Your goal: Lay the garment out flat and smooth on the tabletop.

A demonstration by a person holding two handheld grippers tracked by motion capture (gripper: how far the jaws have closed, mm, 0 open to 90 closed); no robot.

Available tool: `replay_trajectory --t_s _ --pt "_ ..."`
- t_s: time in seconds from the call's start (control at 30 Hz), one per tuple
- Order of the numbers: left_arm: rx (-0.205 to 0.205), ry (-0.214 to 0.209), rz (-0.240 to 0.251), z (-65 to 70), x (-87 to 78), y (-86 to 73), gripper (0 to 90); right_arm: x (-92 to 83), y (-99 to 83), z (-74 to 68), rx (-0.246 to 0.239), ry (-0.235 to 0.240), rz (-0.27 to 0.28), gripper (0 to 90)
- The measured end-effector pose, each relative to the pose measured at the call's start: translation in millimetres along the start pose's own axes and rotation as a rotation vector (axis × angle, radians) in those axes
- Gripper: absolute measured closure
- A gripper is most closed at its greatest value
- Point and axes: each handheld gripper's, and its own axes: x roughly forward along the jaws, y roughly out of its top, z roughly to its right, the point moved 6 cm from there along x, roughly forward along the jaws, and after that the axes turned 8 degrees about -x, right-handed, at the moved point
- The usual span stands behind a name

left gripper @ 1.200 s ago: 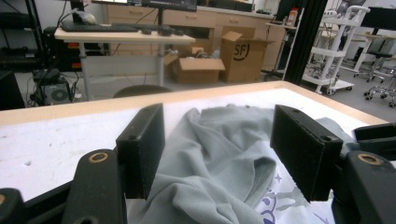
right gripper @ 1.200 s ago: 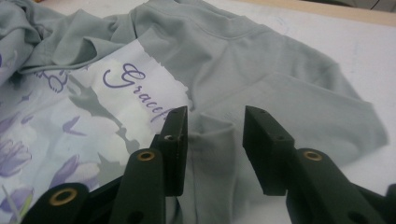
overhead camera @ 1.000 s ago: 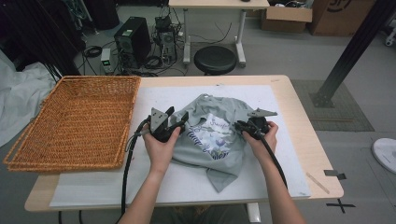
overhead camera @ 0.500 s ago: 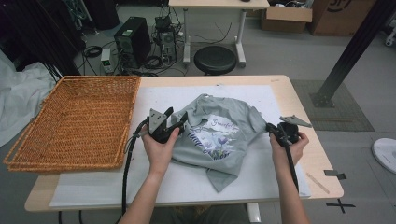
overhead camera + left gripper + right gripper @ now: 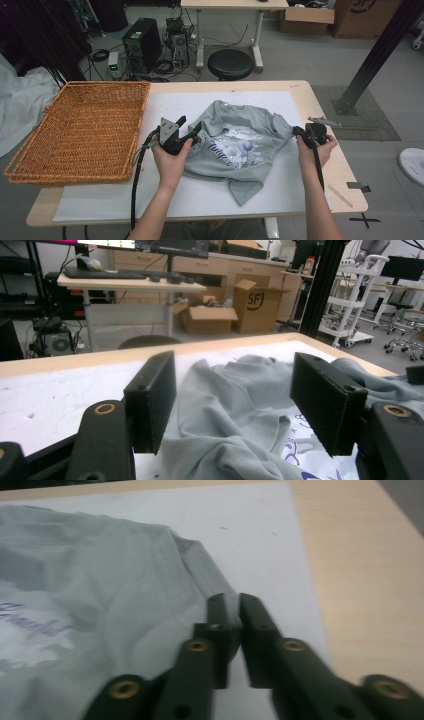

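Observation:
A grey T-shirt point(image 5: 240, 145) with a purple flower print lies crumpled on the white sheet point(image 5: 175, 105) in the middle of the table. My left gripper point(image 5: 191, 123) rests at the shirt's left edge, open, its jaws wide apart over the folds of the shirt point(image 5: 225, 405). My right gripper point(image 5: 296, 131) is at the shirt's right edge, where a sleeve is drawn out towards it. In the right gripper view its jaws have just been opening to a narrow gap point(image 5: 234, 602), and the shirt's point(image 5: 100, 580) sleeve tip ends at the left jaw's tip.
A large wicker basket point(image 5: 75, 130) stands on the table's left end. Bare wooden table point(image 5: 345, 165) shows right of the sheet. Beyond the far edge are a black stool point(image 5: 230, 64), a computer tower point(image 5: 142, 45) and cables on the floor.
My right gripper has travelled to the right, drawing the sleeve with it and spreading the shirt wider. The left hand has stayed in place.

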Motion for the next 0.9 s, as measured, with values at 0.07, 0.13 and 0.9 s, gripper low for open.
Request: replay_trajectory --t_s 0.07,0.13,0.9 --pt "-0.007 -0.006 0.004 0.5 -0.4 0.0 35.8 -8.4 5.5 -7.7 -0.035 0.010 0.032 74.4" --pt "-0.007 -0.009 0.003 0.9 -0.7 -0.6 35.8 -14.5 5.9 -13.2 -0.047 0.025 0.051 73.4" --pt "0.015 0.022 -0.165 -5.6 93.2 -0.2 34.5 -26.3 45.4 -81.2 -0.085 0.155 0.250 53.8"
